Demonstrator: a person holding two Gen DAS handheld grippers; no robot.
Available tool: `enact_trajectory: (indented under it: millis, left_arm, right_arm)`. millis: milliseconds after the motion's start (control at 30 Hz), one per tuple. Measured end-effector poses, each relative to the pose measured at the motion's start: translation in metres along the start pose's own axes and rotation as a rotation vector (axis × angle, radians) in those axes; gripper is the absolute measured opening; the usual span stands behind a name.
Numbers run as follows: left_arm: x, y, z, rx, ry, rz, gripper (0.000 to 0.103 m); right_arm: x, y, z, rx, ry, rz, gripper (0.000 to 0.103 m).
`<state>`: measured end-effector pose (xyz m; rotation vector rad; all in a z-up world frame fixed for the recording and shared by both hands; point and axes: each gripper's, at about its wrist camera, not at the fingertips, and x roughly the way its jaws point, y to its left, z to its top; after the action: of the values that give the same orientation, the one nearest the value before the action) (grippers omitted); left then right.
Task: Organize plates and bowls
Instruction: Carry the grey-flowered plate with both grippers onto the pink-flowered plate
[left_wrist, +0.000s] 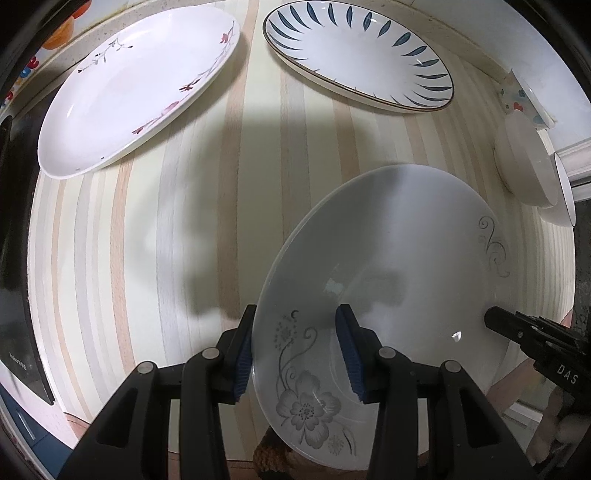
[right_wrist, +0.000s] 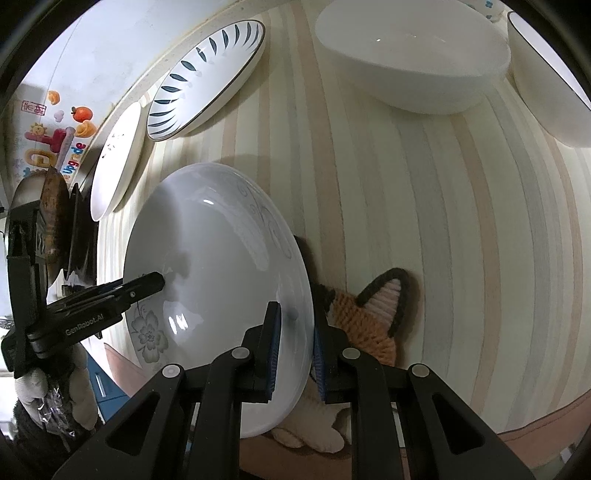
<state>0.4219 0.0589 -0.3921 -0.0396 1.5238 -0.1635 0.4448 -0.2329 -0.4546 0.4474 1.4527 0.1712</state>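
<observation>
A white deep plate with grey flowers (left_wrist: 388, 258) (right_wrist: 221, 258) hangs tilted over the front edge of the striped table (left_wrist: 166, 240). My left gripper (left_wrist: 297, 314) is shut on its near rim, one blue pad outside and one inside. My right gripper (right_wrist: 295, 317) is shut on the opposite rim, and its finger (left_wrist: 495, 317) shows at the plate's right side. A left fingertip (right_wrist: 159, 282) rests inside the plate. At the back lie a pink-flowered plate (left_wrist: 129, 99) (right_wrist: 114, 173) and a blue-leaf plate (left_wrist: 354, 55) (right_wrist: 207, 77). White bowls (left_wrist: 524, 166) (right_wrist: 413, 55) stand at the right.
A small patterned bowl (left_wrist: 524, 96) and another white bowl (right_wrist: 546, 81) sit by the bowls. An orange knitted piece (right_wrist: 376, 314) lies under the plate's right edge. A dark pan (right_wrist: 55, 221) and black stove (left_wrist: 14, 258) border the table's left side. A wall runs behind.
</observation>
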Motion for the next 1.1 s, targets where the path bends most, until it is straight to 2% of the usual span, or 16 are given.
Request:
enact_trajectory:
  millis: [100, 233, 333, 400, 467, 567, 667, 800, 933, 1100]
  left_arm:
    - [-0.002, -0.001, 0.0, -0.003, 0.003, -0.001, 0.039]
    - [-0.026, 0.011, -0.003, -0.03, -0.055, 0.019, 0.039]
    - [-0.057, 0.033, -0.004, -0.097, -0.117, 0.014, 0.04]
    - [-0.073, 0.054, -0.001, -0.172, -0.152, 0.013, 0.041]
    - [-0.083, 0.077, 0.006, -0.254, -0.179, 0.007, 0.041]
    - [-0.079, 0.114, 0.019, -0.37, -0.184, -0.01, 0.041]
    - [-0.071, 0.146, 0.03, -0.483, -0.183, -0.032, 0.041]
    - [-0.06, 0.171, 0.042, -0.583, -0.178, -0.049, 0.041]
    - [-0.051, 0.185, 0.051, -0.632, -0.181, -0.043, 0.041]
    - [-0.032, 0.192, 0.061, -0.663, -0.162, -0.039, 0.041]
  right_arm:
    - [0.0, 0.001, 0.0, -0.003, 0.004, -0.003, 0.018]
    - [-0.003, -0.003, 0.004, 0.025, 0.029, 0.012, 0.019]
    - [-0.03, 0.001, 0.01, 0.01, -0.012, -0.052, 0.019]
    - [-0.051, 0.01, 0.014, -0.008, -0.058, -0.056, 0.02]
    - [-0.077, 0.034, 0.026, -0.068, -0.122, -0.048, 0.029]
    - [-0.089, 0.076, 0.05, -0.167, -0.161, 0.011, 0.043]
    - [-0.069, 0.132, 0.094, -0.289, -0.156, 0.091, 0.043]
    - [-0.022, 0.193, 0.151, -0.399, -0.126, 0.123, 0.043]
    - [0.034, 0.244, 0.212, -0.494, -0.076, 0.104, 0.043]
    - [0.091, 0.267, 0.26, -0.537, -0.013, 0.06, 0.042]
